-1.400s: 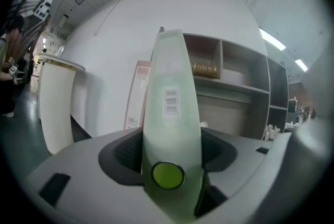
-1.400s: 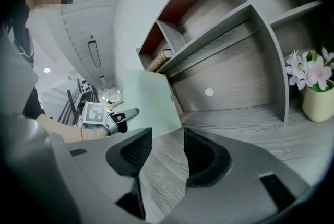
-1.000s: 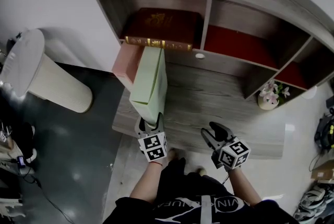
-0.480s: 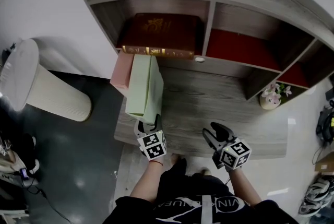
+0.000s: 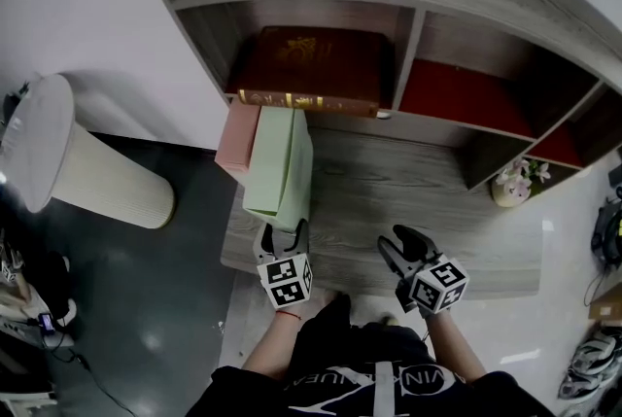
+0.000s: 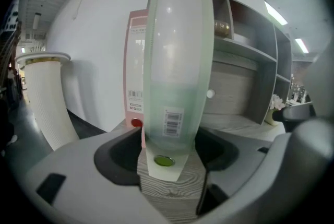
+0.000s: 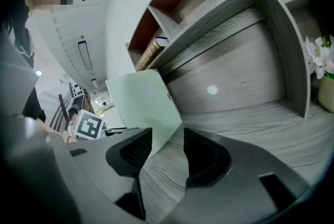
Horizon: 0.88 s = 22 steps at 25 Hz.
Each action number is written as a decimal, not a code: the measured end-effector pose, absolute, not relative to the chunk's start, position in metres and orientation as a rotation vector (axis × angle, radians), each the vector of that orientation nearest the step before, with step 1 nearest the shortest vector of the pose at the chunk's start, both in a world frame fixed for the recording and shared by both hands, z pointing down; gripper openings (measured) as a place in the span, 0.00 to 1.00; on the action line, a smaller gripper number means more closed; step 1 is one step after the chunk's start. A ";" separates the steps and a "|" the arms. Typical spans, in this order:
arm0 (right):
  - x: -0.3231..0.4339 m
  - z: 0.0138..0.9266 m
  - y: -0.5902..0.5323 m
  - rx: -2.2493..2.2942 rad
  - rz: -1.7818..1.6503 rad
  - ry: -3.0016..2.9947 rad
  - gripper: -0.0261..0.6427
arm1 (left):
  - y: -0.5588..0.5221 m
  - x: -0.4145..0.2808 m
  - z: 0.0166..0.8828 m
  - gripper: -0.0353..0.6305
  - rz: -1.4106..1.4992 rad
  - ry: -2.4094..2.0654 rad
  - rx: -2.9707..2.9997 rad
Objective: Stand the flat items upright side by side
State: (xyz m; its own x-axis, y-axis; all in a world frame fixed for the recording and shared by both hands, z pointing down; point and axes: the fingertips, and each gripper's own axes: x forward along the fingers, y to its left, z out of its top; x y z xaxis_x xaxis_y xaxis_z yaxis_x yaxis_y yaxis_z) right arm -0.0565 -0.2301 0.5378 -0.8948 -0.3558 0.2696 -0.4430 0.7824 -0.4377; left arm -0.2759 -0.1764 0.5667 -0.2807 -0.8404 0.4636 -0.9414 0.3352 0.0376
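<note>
Now, from the left in the head view: a pink box file (image 5: 236, 138) stands upright at the left edge of the desk (image 5: 418, 201). A pale green box file (image 5: 280, 167) stands just beside it on its right, its long axis running from 6 to 12 o'clock toward the shelf. The left gripper (image 5: 282, 235) sits at the green file's near end, at 6 o'clock of it. Its jaws have just been opening; the file's spine stands between them, and the grip looks let go. Beyond, at 12 o'clock from that gripper, a dark red book (image 5: 311, 65) lies flat in the left cubby, its gilt spine facing front and running 9 to 3 o'clock. The right gripper (image 5: 397, 248), at 3 o'clock of the left one, has its jaws apart and empty. The book looks like the flat item left to stand up, and the left hand is the nearer to it.
</note>
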 end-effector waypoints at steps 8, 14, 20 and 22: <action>-0.080 0.535 -0.226 0.587 0.741 -2.823 0.34 | -0.151 -0.264 0.539 0.40 0.345 -2.233 1.660; -0.090 0.532 -0.221 0.573 0.727 -2.833 0.34 | -0.151 -0.261 0.532 0.33 0.296 -2.216 1.699; -0.089 0.532 -0.222 0.594 0.716 -2.830 0.34 | -0.161 -0.271 0.533 0.33 0.290 -2.223 1.695; -0.087 0.532 -0.223 0.606 0.716 -2.825 0.34 | -0.165 -0.275 0.533 0.33 0.287 -2.225 1.699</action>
